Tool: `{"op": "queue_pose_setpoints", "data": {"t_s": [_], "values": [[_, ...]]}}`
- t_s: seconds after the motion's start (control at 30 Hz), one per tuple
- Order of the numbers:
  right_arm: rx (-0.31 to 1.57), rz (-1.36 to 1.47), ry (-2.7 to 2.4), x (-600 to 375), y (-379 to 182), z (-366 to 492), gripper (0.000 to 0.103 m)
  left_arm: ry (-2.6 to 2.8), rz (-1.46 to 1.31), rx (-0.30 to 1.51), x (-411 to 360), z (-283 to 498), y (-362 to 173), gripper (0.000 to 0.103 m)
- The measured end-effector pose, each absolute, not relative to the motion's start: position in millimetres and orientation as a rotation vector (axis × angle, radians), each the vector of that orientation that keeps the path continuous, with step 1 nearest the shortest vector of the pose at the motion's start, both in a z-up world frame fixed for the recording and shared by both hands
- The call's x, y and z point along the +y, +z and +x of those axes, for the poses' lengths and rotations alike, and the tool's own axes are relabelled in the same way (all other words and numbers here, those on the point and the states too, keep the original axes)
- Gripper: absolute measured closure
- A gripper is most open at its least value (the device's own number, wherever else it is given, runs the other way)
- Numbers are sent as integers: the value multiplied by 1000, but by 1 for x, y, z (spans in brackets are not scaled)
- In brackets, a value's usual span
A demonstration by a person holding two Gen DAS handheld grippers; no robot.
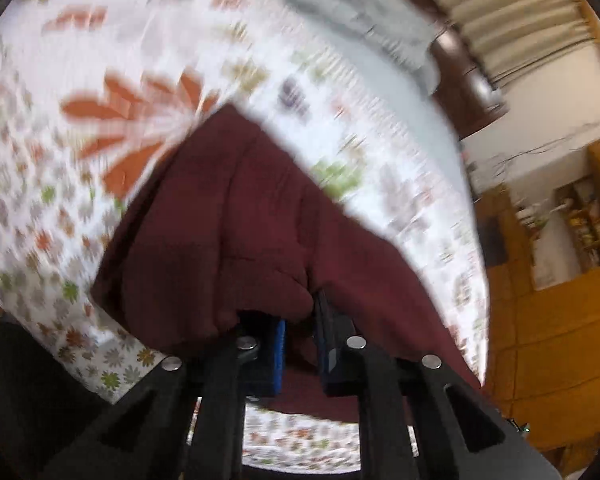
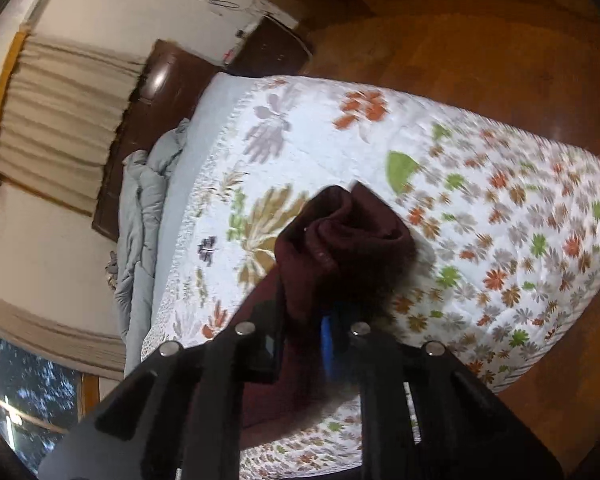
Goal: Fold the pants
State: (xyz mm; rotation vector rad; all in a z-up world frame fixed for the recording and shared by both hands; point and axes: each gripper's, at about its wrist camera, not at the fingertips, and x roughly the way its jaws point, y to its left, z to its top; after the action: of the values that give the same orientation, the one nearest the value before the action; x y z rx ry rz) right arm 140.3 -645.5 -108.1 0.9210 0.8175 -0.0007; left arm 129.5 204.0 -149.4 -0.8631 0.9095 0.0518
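Open floral quilt (image 2: 480, 208) is seen on all sides of the bunched maroon pants (image 2: 340, 248). Passage toward the headboard (image 2: 140, 120) is blocked by a crumpled grey blanket (image 2: 140, 200).

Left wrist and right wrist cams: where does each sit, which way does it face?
Left wrist: on the left claw, facing along its fingers down at the maroon pants pinched between them, over the floral bedspread; only the claw's black fingers and linkage show.
Right wrist: on the right claw, facing along its fingers at bunched pants in its grip, bed beyond, wooden floor behind; only the claw shows.
Shared: pants, bedspread, grey blanket, curtain.
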Motion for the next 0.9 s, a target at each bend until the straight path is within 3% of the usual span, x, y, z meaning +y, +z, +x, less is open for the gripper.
{"op": "queue_pose_setpoints", "data": {"t_s": [0.13, 0.17, 0.27, 0.33, 0.4, 0.43, 0.47, 0.63, 0.7, 0.77, 0.83, 0.87, 0.9], "values": [[821, 968, -12, -660, -121, 135, 90, 41, -902, 895, 204, 112, -147, 91], [845, 978, -27, -662, -128, 133, 85, 66, -929, 934, 207, 107, -162, 91], [865, 1022, -54, -669, -146, 124, 83, 99, -1022, 1038, 212, 100, -208, 91], [852, 1050, -39, -672, -152, 120, 83, 99, -998, 1039, 210, 103, -211, 91], [844, 1069, -25, -671, -155, 120, 69, 91, -939, 1023, 205, 109, -202, 91], [852, 1047, -52, -670, -155, 120, 75, 92, -910, 1017, 204, 111, -197, 91], [854, 1024, -80, -670, -154, 120, 91, 94, -911, 1008, 204, 112, -194, 91], [898, 1005, -127, -669, -170, 117, 91, 108, -947, 1001, 210, 106, -199, 91], [888, 983, -109, -665, -164, 114, 86, 102, -945, 1007, 213, 100, -201, 90], [899, 923, -167, -652, -149, 103, 67, 86, -904, 1035, 210, 95, -196, 86], [887, 838, -183, -627, -131, 90, 49, 105, -822, 1050, 206, 84, -180, 70], [881, 818, -154, -615, -126, 86, 46, 105, -802, 1044, 204, 81, -173, 57], [890, 802, -88, -592, -120, 83, 46, 91, -754, 1019, 202, 74, -157, 54]]}}
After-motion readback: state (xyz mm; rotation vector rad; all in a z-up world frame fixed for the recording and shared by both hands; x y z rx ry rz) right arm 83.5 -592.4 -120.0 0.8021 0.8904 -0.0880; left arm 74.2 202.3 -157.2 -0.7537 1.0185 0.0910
